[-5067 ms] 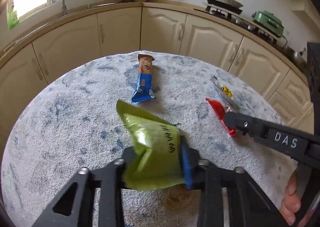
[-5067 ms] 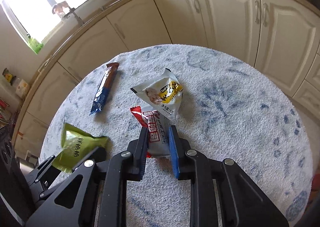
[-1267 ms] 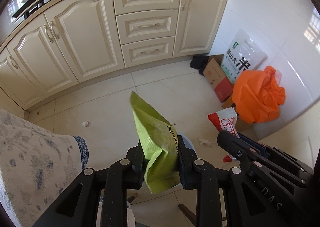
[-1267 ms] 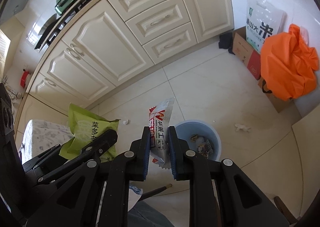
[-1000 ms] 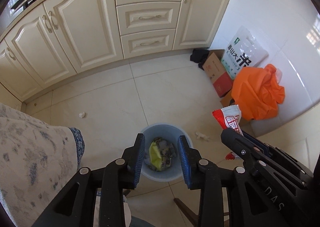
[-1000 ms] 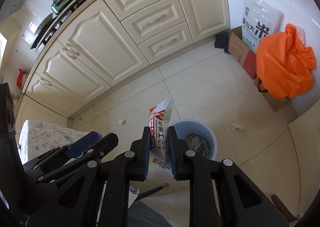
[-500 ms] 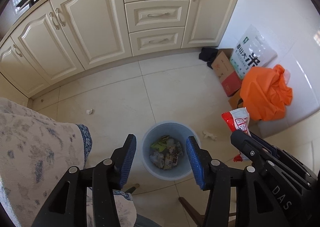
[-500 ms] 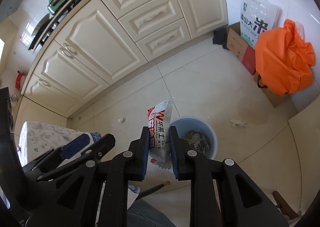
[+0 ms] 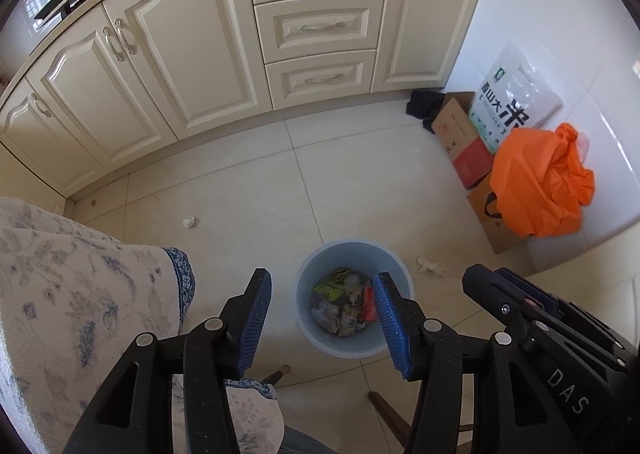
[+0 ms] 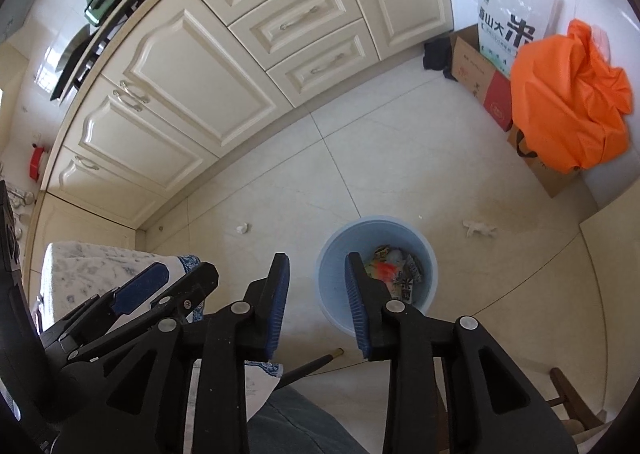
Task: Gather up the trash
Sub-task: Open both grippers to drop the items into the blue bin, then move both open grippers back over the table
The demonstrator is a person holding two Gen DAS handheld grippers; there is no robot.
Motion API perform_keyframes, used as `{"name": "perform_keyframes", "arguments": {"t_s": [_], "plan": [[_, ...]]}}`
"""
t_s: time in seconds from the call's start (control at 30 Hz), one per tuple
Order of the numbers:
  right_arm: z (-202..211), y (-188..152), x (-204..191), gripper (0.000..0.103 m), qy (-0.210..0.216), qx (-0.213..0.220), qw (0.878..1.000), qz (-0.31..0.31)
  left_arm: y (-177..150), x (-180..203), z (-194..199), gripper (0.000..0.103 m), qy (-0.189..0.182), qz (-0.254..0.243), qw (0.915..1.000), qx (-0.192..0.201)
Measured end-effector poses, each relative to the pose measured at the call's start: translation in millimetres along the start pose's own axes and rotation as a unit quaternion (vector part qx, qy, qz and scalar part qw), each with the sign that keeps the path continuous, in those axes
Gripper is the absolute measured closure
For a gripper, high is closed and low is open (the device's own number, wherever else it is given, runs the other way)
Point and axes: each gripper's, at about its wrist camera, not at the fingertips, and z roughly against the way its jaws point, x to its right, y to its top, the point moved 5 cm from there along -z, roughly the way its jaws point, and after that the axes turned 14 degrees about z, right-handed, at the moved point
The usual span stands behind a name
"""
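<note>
A light blue bin [image 9: 348, 346] stands on the tiled floor below both grippers, holding several wrappers. Among them lie a green wrapper [image 9: 329, 287] and a red wrapper [image 9: 370, 305]. My left gripper [image 9: 322, 285] hangs open over the bin with nothing between its blue pads. My right gripper [image 10: 317, 260] points down at the bin [image 10: 332, 294]. Its jaws are opening and nothing is between them. The red wrapper [image 10: 386, 270] shows inside the bin. Each gripper appears in the other's view: right gripper [image 9: 486, 278], left gripper [image 10: 184, 274].
A table with a blue-patterned cloth [image 9: 80, 294] is at the left. Cream cabinets [image 9: 192, 65] run along the back. Cardboard boxes [image 9: 460, 137], a rice bag [image 9: 508, 105] and an orange bag [image 9: 540, 181] sit at the right wall. Paper scraps [image 9: 189, 221] lie on the floor.
The left gripper let the green wrapper fall into the bin and opened wider. The right gripper opened, and its red-and-white wrapper dropped into the bin.
</note>
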Motion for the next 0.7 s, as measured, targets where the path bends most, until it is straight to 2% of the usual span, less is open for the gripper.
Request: {"name": "perform_keyframes", "arguments": {"t_s": [0.53,0.7], "plan": [[0.2,1.1,1.9,0.073,0.0,-0.004,1.0,0.0,2.5,-2.9,0.3,0.054,-0.003,-0.006,1.0,0.0],[4.6,1.3,2.5,0.073,0.004,-0.003,1.0,-0.001,-0.1,-3.7,4.8,0.054,-0.014,-0.006,0.9999,0.003]]}}
